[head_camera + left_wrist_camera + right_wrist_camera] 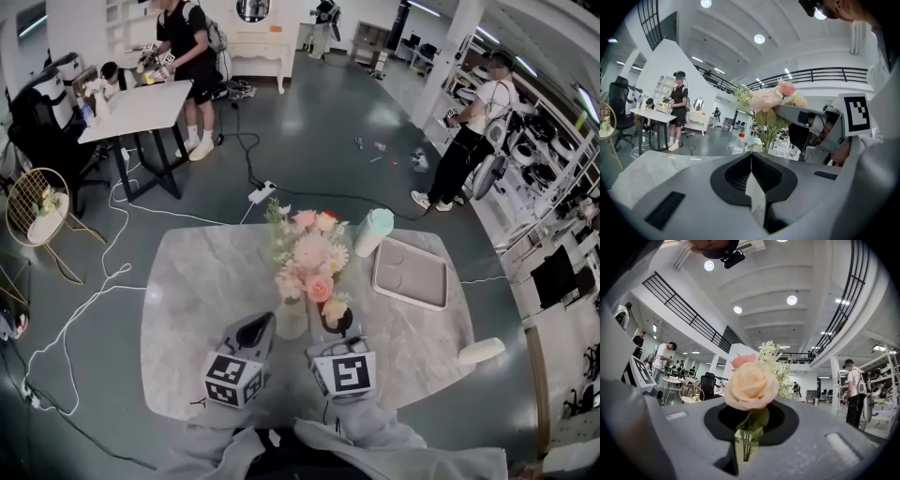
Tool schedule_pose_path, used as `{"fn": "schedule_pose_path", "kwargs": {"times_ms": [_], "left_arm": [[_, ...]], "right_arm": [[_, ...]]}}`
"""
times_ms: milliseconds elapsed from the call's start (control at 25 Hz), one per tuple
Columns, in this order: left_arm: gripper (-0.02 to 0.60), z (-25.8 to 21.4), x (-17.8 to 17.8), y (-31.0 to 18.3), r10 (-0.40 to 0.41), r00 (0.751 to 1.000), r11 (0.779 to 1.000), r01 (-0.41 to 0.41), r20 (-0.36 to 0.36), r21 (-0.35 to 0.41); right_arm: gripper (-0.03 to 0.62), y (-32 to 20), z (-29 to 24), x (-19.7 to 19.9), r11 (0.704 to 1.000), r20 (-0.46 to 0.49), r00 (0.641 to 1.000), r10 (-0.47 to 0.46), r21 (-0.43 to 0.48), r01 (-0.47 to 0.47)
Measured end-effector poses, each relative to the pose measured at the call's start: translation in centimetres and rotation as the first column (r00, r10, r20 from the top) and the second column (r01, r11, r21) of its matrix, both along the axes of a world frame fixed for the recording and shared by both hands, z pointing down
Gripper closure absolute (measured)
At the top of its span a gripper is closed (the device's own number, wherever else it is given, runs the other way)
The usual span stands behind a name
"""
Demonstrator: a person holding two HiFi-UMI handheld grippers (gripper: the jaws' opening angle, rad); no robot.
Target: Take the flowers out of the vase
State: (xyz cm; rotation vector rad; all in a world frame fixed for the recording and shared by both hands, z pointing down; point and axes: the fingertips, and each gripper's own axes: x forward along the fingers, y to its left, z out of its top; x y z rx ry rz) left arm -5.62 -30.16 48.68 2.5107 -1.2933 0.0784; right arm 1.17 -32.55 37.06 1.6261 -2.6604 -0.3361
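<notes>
On the desk (187, 291), the right hand-held gripper (748, 441) is clamped on the stem of a peach rose (751, 385) just beside the vase (291, 323), whose wall the left hand-held gripper (751, 164) seems to pinch shut, so it's the pull-out step, and next that rose needs carrying clear of the other flowers (309, 248).

Peach rose (751, 385); pink, cream flowers (309, 255); grey-veined marble table (202, 286).

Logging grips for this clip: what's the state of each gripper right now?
Left gripper: closed, nothing between jaws.
Right gripper: closed on a flower stem.
</notes>
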Motion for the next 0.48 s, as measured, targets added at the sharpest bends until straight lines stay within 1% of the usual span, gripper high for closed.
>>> {"fn": "schedule_pose_path", "kwargs": {"times_ms": [200,480], "left_arm": [[0.58,-0.3,-0.2,-0.1,0.012,1.0,1.0,-0.012,0.0,0.015],[0.58,-1.0,0.1,-0.4,0.031,1.0,0.999,-0.031,0.002,0.033]], "right_arm": [[0.534,0.4,-0.8,-0.4,1.0,0.006,1.0,0.003,0.011,-0.003],[0.534,0.7,-2.5,0.2,0.998,0.028,0.999,0.018,0.063,-0.019]]}}
